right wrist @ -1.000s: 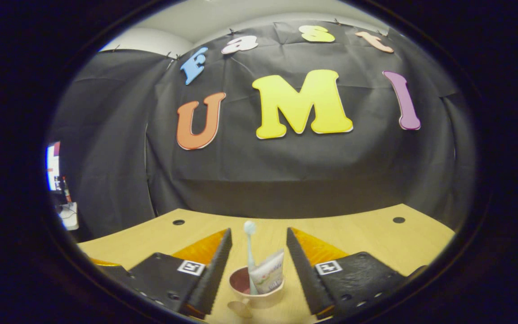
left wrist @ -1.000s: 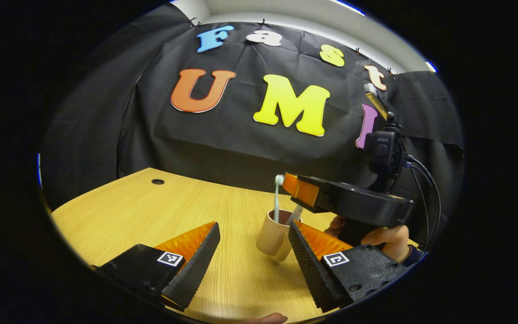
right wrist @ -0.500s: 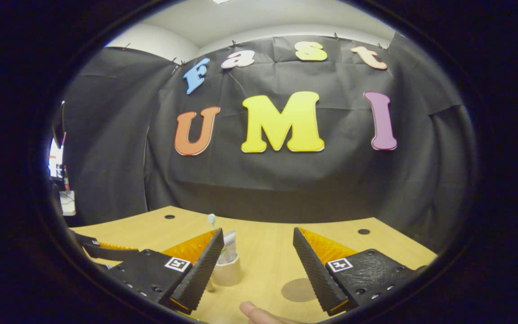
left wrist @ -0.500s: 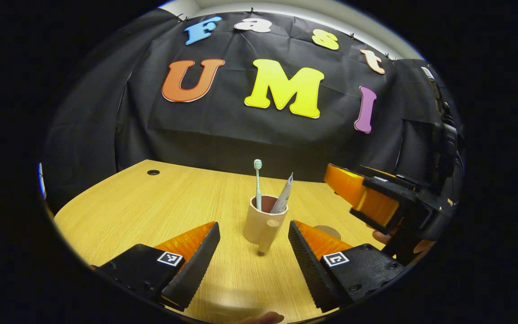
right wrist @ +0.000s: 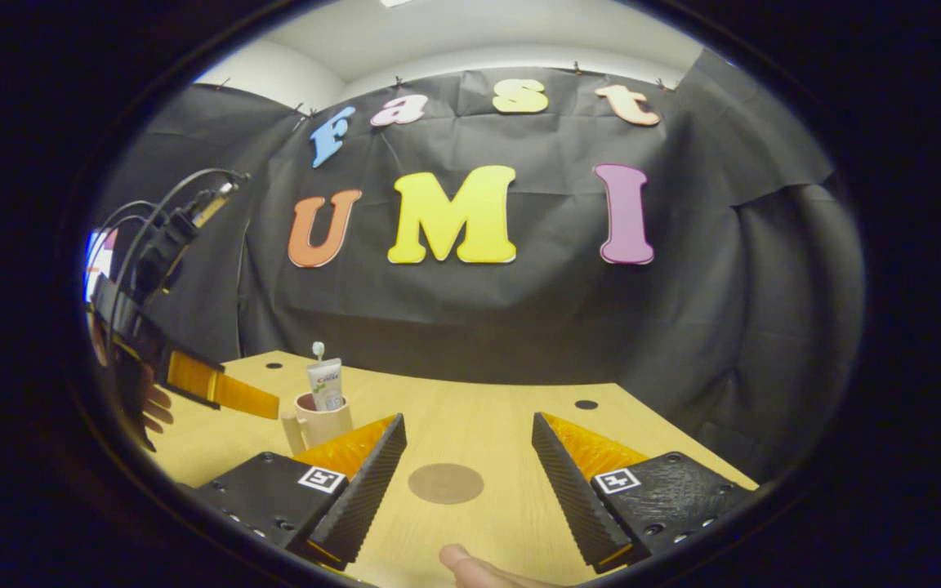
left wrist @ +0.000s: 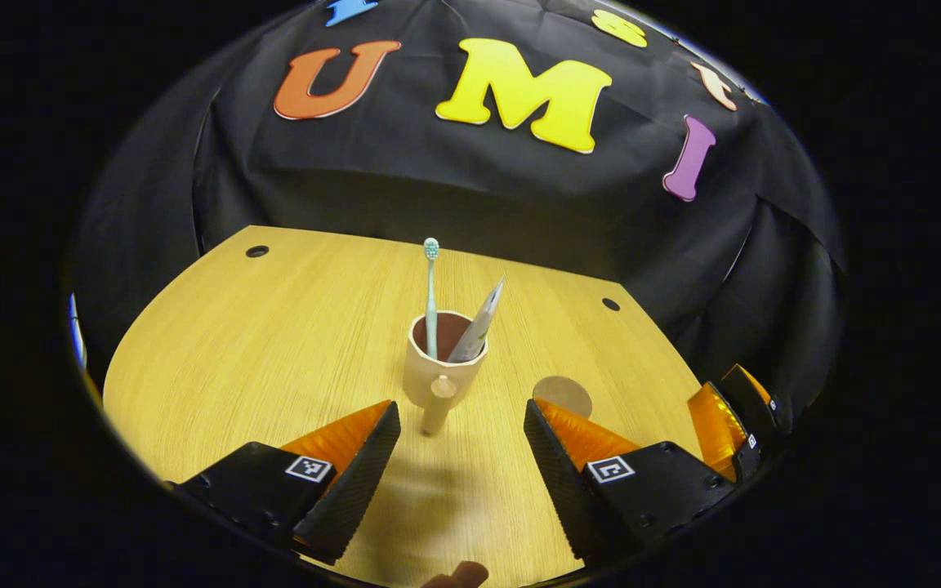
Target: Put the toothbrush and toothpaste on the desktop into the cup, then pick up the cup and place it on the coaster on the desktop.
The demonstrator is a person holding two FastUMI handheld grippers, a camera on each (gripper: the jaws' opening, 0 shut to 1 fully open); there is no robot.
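Beige cup (left wrist: 443,369) beyond spread fingers (left wrist: 356,478)

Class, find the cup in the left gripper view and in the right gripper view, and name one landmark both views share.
Left gripper view: the cup stands at centre, just beyond the open fingers, handle toward the camera.
Right gripper view: the cup stands lower left, behind the left finger.
Shared landmark: the round coaster on the desktop, apart from the cup.

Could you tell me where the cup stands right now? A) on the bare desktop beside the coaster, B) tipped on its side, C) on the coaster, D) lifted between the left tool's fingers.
A: the cup, holding the toothbrush and toothpaste, stands upright on the desktop, apart from the bare coaster.
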